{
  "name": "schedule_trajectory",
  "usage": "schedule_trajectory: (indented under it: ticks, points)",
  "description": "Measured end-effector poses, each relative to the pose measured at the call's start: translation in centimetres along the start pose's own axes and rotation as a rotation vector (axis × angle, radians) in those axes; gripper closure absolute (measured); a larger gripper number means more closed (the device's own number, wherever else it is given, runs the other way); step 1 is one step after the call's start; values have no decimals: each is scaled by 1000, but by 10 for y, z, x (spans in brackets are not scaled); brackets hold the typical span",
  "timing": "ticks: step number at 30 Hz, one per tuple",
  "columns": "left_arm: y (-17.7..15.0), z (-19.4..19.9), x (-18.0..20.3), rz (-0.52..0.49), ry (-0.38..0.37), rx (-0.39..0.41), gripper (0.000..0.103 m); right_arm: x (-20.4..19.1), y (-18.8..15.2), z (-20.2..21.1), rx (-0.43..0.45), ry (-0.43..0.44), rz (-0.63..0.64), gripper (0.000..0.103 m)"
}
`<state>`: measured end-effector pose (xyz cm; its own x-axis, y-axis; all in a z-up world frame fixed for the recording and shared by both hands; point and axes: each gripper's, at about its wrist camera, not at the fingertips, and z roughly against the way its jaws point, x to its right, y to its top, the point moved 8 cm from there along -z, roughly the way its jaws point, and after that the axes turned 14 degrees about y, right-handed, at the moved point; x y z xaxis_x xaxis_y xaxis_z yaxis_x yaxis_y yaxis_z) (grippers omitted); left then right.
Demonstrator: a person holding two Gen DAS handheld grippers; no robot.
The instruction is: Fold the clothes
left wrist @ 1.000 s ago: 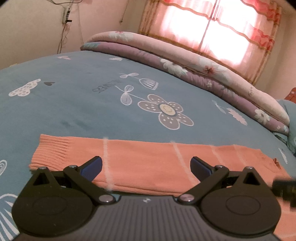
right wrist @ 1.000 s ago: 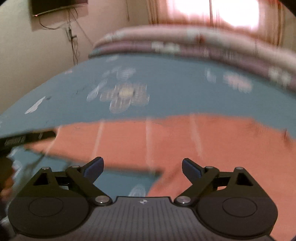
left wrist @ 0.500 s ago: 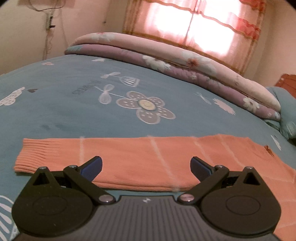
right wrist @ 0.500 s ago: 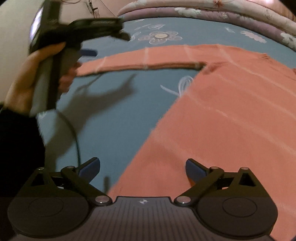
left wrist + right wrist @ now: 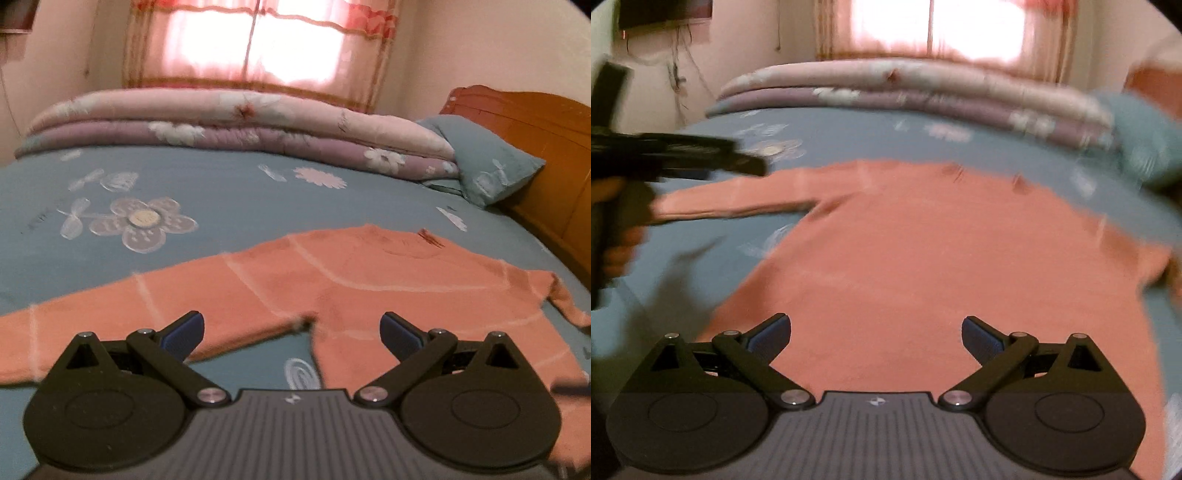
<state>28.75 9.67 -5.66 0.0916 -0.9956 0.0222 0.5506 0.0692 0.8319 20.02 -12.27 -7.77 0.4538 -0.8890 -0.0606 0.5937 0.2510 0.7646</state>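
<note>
Both grippers swung from sleeve to sweater body; nothing gripped yet.

The left gripper (image 5: pixel 291 330) and right gripper (image 5: pixel 876 332) are held wide apart and empty, the right's jaws having just been opening. The sweater (image 5: pixel 369 280) is spread flat on the bed (image 5: pixel 221 192); clear sheet is left around its edges, quilt (image 5: pixel 240 125) well behind.

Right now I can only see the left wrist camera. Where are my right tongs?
Observer: The right tongs are over the body of the orange sweater.
Operator: Are they holding it?
Observer: No. They have just been opening wide, and nothing is between them.
Operator: Can you see my left tongs from there?
Observer: Yes. The left tongs hover by the stretched-out sleeve, and a hand is holding their handle.
</note>
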Motion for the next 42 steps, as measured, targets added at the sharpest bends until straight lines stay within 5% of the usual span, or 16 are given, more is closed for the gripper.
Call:
schedule_trajectory:
  ticks: [6,10,19,31,42]
  points:
    - [2,-12,-44,115,95,-31,2,10,65,-85,-10,-14,93,3]
    - [2,-19,-56,136,107,-36,2,22,96,-147,-92,-41,169,3]
    - [-2,-24,-53,116,86,-58,2,56,112,-225,-205,-106,91,2]
    - [-5,-21,-35,73,75,-61,2,3,30,-147,-148,-26,85,0]
    - [-11,-18,-3,-22,34,-66,2,-62,-53,-62,-266,160,81,0]
